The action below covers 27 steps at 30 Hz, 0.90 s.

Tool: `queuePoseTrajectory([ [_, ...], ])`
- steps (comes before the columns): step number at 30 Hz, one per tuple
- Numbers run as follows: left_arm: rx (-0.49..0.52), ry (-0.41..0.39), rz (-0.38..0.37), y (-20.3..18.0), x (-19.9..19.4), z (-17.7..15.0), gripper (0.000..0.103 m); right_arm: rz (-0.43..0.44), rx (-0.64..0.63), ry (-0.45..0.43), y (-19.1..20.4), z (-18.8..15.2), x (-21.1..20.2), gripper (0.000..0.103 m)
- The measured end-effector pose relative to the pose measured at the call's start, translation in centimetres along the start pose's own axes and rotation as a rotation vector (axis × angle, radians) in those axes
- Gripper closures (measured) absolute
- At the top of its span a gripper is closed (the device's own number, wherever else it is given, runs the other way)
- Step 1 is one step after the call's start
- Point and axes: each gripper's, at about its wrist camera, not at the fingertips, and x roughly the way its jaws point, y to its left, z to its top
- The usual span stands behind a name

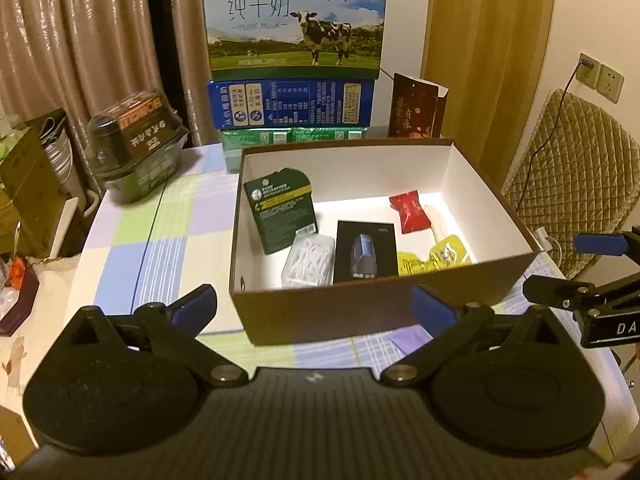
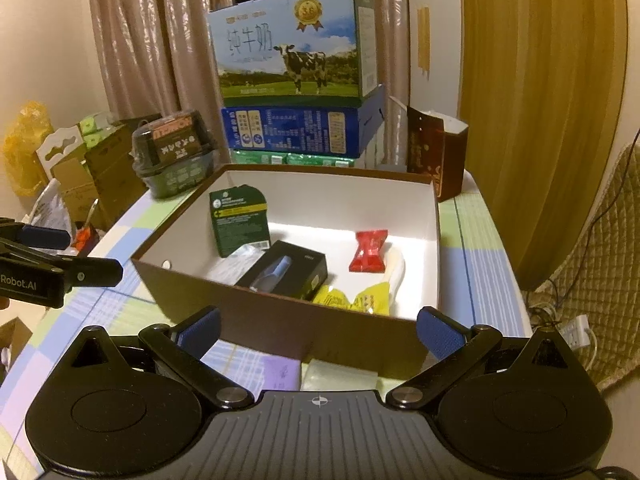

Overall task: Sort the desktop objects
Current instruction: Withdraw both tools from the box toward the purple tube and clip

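Hovering with fingers spread and nothing between them, the left gripper [image 1: 312,308] and right gripper [image 2: 318,332] both face the near wall of the box [image 1: 320,312] on the checked tablecloth [image 1: 152,240]. Inside lie a green packet [image 1: 280,210] leaning on the left wall, a black carton [image 1: 366,250], a red sachet [image 2: 369,251] and yellow sachets [image 2: 360,300]. Milk cartons [image 1: 294,20] stand stacked behind.

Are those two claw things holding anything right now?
Nothing. The left gripper and right gripper both stand with jaws wide apart, empty, before the brown box.
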Motion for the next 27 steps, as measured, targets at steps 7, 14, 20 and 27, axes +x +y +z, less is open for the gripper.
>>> queuePoseTrajectory([
  [7,-0.018,0.023,-0.001,-0.5,-1.9,-2.3,0.001,0.022,-0.012,0.02,0.5,-2.2,-1.6,0.002],
  [14,-0.031,0.031,-0.009,-1.6,-3.5,-4.4,0.001,0.069,-0.002,0.04,0.3,-4.2,-3.3,0.002],
  [20,-0.021,0.07,-0.023,-3.0,-4.3,-6.5,0.001,0.066,0.0,0.083,0.2,-6.1,-4.4,0.002],
  [27,-0.032,0.114,-0.029,-4.3,-4.8,-8.7,0.001,0.063,0.035,0.126,-0.6,-8.5,-5.4,0.002],
])
